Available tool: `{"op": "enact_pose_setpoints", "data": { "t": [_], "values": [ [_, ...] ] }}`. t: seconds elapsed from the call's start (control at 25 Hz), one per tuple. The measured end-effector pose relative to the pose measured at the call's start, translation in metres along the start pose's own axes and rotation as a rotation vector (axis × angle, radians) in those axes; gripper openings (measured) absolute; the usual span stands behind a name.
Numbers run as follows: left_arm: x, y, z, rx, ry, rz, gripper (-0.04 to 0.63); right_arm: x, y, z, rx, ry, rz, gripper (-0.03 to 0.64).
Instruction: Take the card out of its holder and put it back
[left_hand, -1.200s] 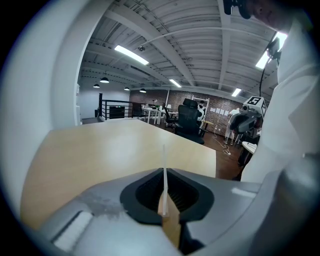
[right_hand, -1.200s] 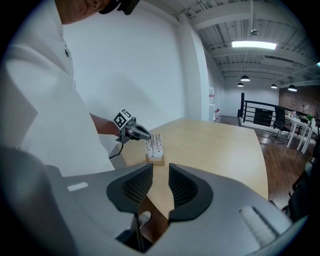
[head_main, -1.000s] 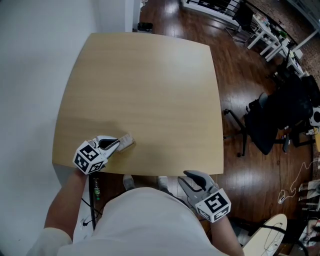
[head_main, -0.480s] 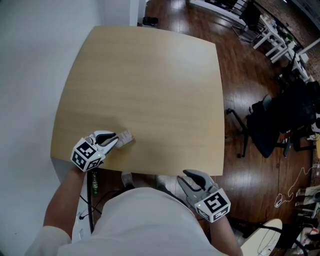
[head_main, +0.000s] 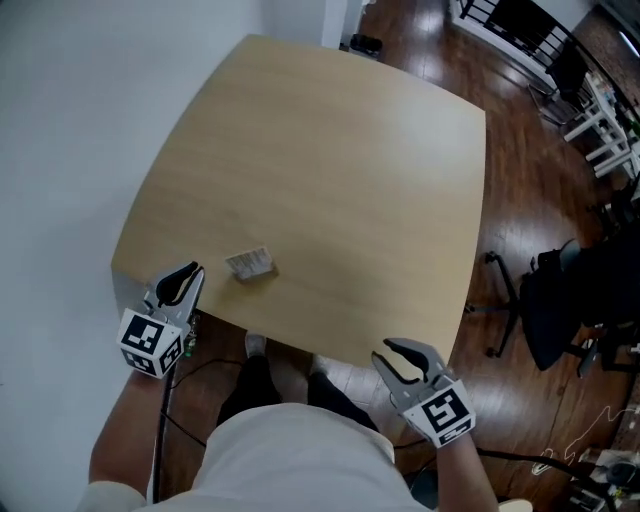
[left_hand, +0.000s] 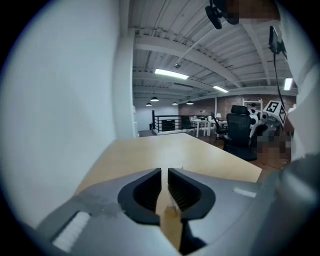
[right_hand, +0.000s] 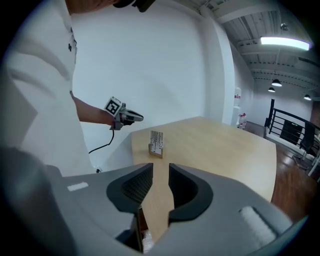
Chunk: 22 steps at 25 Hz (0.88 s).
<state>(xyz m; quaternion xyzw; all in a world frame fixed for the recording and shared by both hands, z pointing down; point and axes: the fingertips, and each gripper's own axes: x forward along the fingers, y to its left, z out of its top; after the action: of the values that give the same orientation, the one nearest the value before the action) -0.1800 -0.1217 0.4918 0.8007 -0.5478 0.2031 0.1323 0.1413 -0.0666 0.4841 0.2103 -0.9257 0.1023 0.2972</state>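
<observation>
Head view first: your left gripper (head_main: 188, 272) was right up against the card holder (head_main: 250, 263) a second ago, nose on it. Now it's backed off past the near-left corner of the table (head_main: 330, 160) and hangs beside the edge, apart from the holder. The holder sits alone near that same corner, nothing touching it. Your right gripper (head_main: 412, 350) hasn't joined in; it's parked below the near edge, well apart from the holder, same as before. My read is that the put-back part is done and you've let go, so this pass looks about finished.

Left gripper view: the jaws are pretty much together, just a thin slit between the pads, and there's nothing clamped in there. You only see tabletop through the gap. I can't pick out the holder for sure from this angle.

Right gripper view: jaws a bit apart, empty, only table showing between them. This is the best look at the thing itself. The holder is a small wooden block standing on the table near the far-left edge, with the card (right_hand: 156, 137) upright in it, pale with a pattern too small to make out. It looks seated and straight, not leaning, with the left gripper hovering off beyond it.
</observation>
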Motion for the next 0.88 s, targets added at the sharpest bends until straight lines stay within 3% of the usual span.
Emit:
{"op": "enact_pose_setpoints", "data": {
  "t": [0.12,0.2,0.48,0.88],
  "values": [
    [-0.038,-0.027,-0.001,-0.097,-0.029,0.090,0.038,-0.002,-0.010,-0.015,0.010,-0.006,0.052,0.105],
    [-0.058,-0.052,-0.006,-0.135,-0.023,0.099,0.038,0.001,-0.005,-0.024,0.013,-0.003,0.094,0.106],
    [-0.100,-0.133,-0.030,-0.151,0.016,0.032,0.031,-0.009,0.041,-0.030,-0.029,-0.024,0.175,0.106],
    [-0.238,-0.182,-0.079,-0.156,-0.063,-0.069,0.034,-0.052,0.159,-0.031,-0.014,-0.099,0.096,0.106]
  ]
}}
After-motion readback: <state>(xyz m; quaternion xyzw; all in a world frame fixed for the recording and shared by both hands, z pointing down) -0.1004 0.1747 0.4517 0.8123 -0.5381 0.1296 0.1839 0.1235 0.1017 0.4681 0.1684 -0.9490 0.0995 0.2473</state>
